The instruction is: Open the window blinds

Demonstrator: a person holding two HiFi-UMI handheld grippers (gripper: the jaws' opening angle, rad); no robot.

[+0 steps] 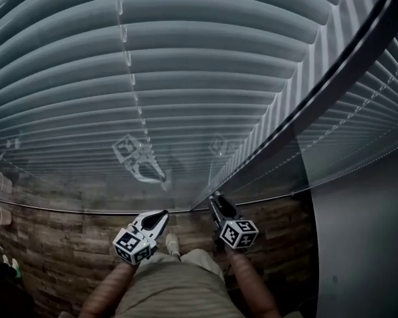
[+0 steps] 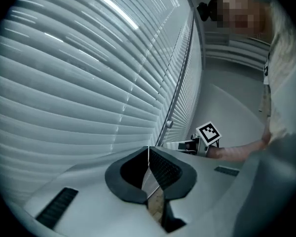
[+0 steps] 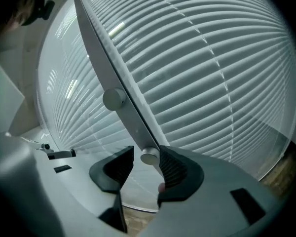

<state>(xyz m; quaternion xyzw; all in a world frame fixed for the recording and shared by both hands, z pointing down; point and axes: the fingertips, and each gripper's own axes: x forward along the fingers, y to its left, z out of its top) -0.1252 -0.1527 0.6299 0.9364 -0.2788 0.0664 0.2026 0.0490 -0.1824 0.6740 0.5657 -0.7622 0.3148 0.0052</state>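
Blind slats point(image 1: 205, 78): smooth, faintly glossy, behind reflective glass point(image 1: 139, 161). Frame bar point(image 3: 96, 48): matt grey metal. Floor point(image 1: 60, 244): grained wood planks. Right tongs point(image 3: 146, 158) pads point(image 3: 174, 169): ribbed, matt black.

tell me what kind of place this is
Probably an office or meeting room: slatted blinds behind glass panels, a metal frame post with round knobs, and wood-look plank flooring.

No words, numbers, brand names or signs can be read anywhere. The only printed marks are black-and-white square patterns (codes, not lettering) on the left marker cube point(image 1: 131, 244) at seven o'clock and the right marker cube point(image 1: 239, 233) at five o'clock in the head view.
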